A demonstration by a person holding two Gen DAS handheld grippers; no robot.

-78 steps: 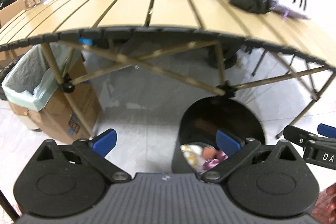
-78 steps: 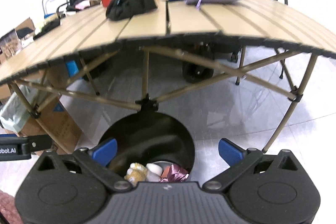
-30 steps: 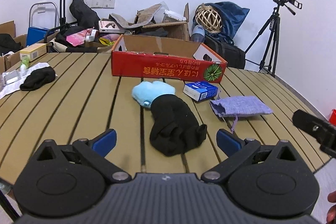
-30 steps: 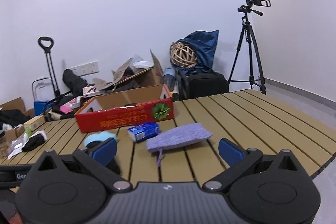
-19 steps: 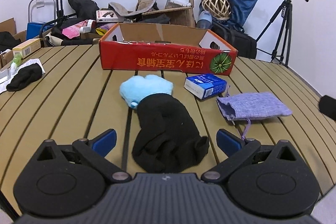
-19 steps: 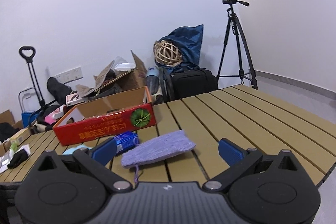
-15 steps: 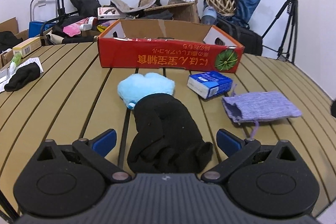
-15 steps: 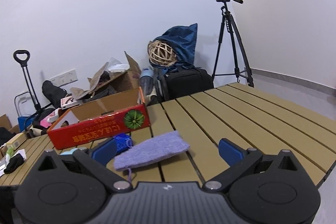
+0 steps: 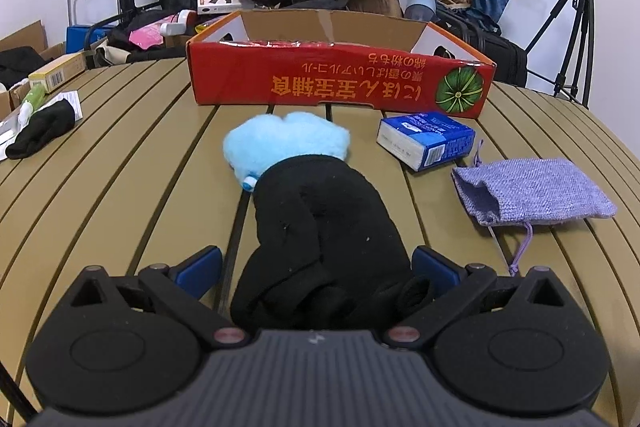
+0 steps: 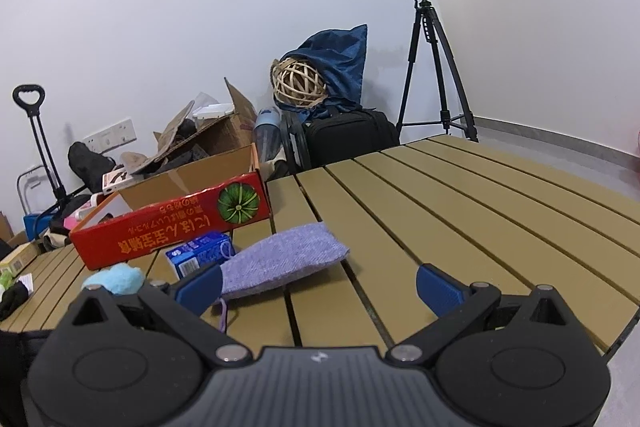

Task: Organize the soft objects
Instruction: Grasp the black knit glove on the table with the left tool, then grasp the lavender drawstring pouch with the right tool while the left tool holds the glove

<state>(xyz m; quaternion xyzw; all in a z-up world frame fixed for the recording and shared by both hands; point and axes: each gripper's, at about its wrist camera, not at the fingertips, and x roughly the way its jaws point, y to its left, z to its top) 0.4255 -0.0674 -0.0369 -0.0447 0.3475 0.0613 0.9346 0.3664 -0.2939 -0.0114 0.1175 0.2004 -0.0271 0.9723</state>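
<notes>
A black knit cloth (image 9: 320,239) lies bunched on the slatted table (image 9: 120,187), its near end between the blue fingertips of my open left gripper (image 9: 316,267). Behind it, partly under it, sits a light blue fluffy toy (image 9: 286,141) (image 10: 116,277). To the right lies a purple drawstring pouch (image 9: 532,193) (image 10: 280,259). My right gripper (image 10: 318,285) is open above the table with nothing between its fingers; the pouch lies just past its left fingertip (image 10: 200,285). A second black cloth (image 9: 40,133) lies far left.
An open red cardboard box (image 9: 340,83) (image 10: 168,231) stands behind the soft things, a small blue tissue packet (image 9: 428,141) (image 10: 200,253) beside it. Past the table are boxes, a wicker ball (image 10: 298,81), a black bag and a camera tripod (image 10: 436,59). The table's right edge (image 10: 616,343) is near.
Both grippers rose from the black bin under the table to tabletop height. Over the last half second the left one closed in on the black cloth, which now reaches between its fingertips.
</notes>
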